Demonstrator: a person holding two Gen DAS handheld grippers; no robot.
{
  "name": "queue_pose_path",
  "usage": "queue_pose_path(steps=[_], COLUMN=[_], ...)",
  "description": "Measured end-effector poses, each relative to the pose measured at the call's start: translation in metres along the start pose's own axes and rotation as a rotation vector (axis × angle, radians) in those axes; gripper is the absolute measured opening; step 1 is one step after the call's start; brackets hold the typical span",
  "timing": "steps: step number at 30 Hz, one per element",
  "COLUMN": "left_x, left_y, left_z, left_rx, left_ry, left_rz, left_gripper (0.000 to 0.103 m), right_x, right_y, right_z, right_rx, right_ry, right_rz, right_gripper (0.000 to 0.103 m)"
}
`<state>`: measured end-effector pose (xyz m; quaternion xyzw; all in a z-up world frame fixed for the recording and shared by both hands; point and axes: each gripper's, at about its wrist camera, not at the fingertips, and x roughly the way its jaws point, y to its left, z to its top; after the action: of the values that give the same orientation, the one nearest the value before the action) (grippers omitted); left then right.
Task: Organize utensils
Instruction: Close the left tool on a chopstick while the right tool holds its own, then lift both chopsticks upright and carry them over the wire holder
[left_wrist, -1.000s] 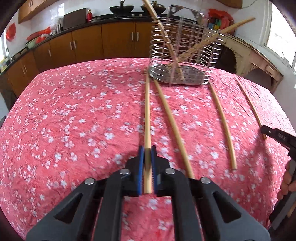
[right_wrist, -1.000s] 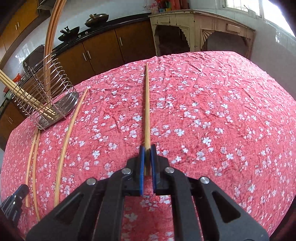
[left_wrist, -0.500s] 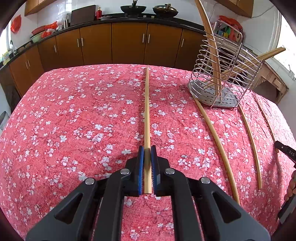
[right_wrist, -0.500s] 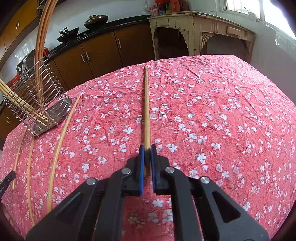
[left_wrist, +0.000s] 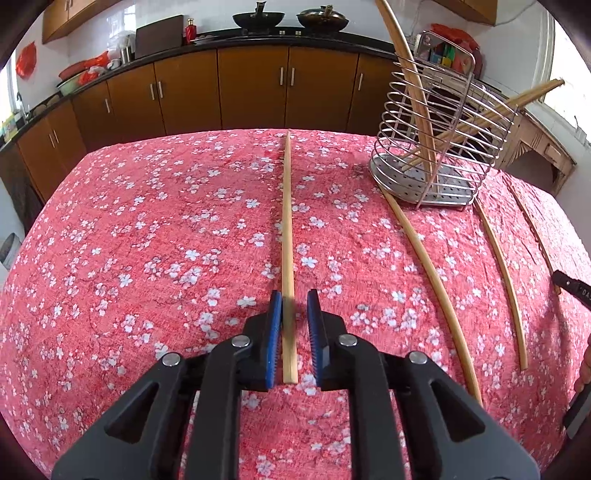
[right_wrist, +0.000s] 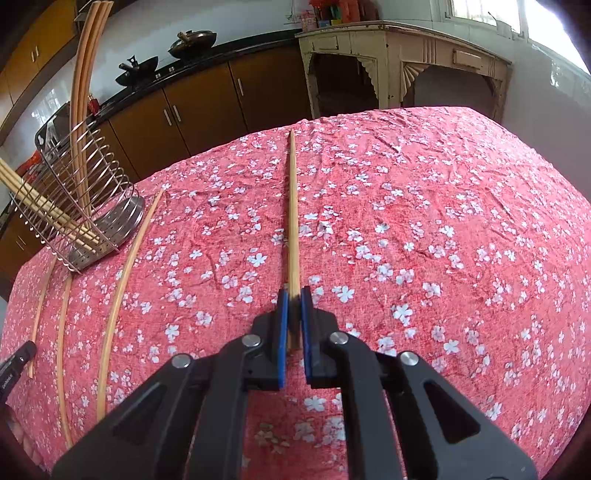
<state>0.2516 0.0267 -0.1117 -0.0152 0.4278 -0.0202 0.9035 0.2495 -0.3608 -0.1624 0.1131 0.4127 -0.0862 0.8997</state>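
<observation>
Your left hand-held gripper (left_wrist: 294, 314) is opening around its chopstick (left_wrist: 287, 236), far from the rack (left_wrist: 436, 147); it may roll. The right hand-held gripper (right_wrist: 294, 314) pinches another chopstick (right_wrist: 293, 221).

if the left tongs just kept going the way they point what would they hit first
Most likely the red floral tablecloth: the left tongs, jaws opening around a chopstick, angle down at it. The wire utensil holder sits off to the right of that line. Depth is uncertain.

Wire rack (left_wrist: 439, 147) beside open tablecloth (left_wrist: 147, 240)

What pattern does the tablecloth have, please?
The tablecloth is red with small white blossoms, clearest in the right wrist view.
</observation>
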Motion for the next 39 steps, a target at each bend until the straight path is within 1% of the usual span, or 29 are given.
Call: queue_pose_path(steps=[1,3,5,6,11,13,16,18,25,26,27,29,33,35,39], left_x=[-0.003,-0.007,-0.014,-0.017,-0.017,-0.014,-0.014,-0.014,-0.018,-0.019,-0.019,-0.019,-0.024,-0.031,-0.061], left_y=[-0.002,-0.003,-0.004,-0.006,-0.008,-0.007,-0.004,-0.002,-0.01,-0.011,-0.011,-0.009,-0.005,0.0,0.012], left_z=[-0.003,-0.009,-0.014,-0.017,-0.025,-0.024,-0.024,-0.024,-0.028,-0.028,-0.028,-0.028,-0.031,-0.033,-0.03], left_rx=[0.012,0.027,0.037,0.048,0.079,0.069,0.049,0.042,0.071,0.072,0.07,0.054,0.065,0.06,0.048], left_ry=[-0.001,-0.003,-0.008,-0.008,0.009,0.01,0.008,0.008,0.012,0.012,0.011,0.011,0.006,-0.014,-0.114], left_rz=[-0.014,-0.023,-0.026,-0.028,-0.023,-0.015,-0.026,-0.026,0.013,0.017,0.026,0.035,0.027,0.019,0.001], left_gripper=[0.017,0.025,0.03,0.031,0.031,0.031,0.03,0.027,0.027,0.025,0.017,0.007,0.007,0.007,0.007], right_x=[-0.002,-0.004,-0.006,-0.006,-0.01,-0.011,-0.014,-0.015,-0.017,-0.017,-0.017,-0.017,-0.023,-0.034,-0.066], right_y=[0.0,0.0,-0.001,-0.001,0.003,0.004,0.003,0.003,0.004,0.004,0.004,0.004,-0.005,-0.007,-0.012], right_z=[-0.002,-0.004,-0.005,-0.005,-0.01,-0.013,-0.016,-0.017,-0.019,-0.019,-0.019,-0.019,-0.021,-0.023,-0.02], right_rx=[-0.004,-0.009,-0.006,-0.004,-0.042,-0.053,-0.045,-0.048,-0.045,-0.046,-0.046,-0.043,-0.023,-0.031,-0.04], right_ry=[0.001,0.004,0.013,0.017,0.01,0.002,0.002,0.002,0.003,0.002,0.002,0.001,-0.01,-0.046,-0.142], right_rz=[-0.001,0.001,0.002,0.001,-0.027,-0.036,-0.031,-0.032,-0.035,-0.035,-0.034,-0.03,-0.013,-0.011,-0.007], right_gripper=[0.008,0.008,0.008,0.008,0.008,0.008,0.008,0.008,0.008,0.008,0.008,0.008,0.008,0.008,0.008])
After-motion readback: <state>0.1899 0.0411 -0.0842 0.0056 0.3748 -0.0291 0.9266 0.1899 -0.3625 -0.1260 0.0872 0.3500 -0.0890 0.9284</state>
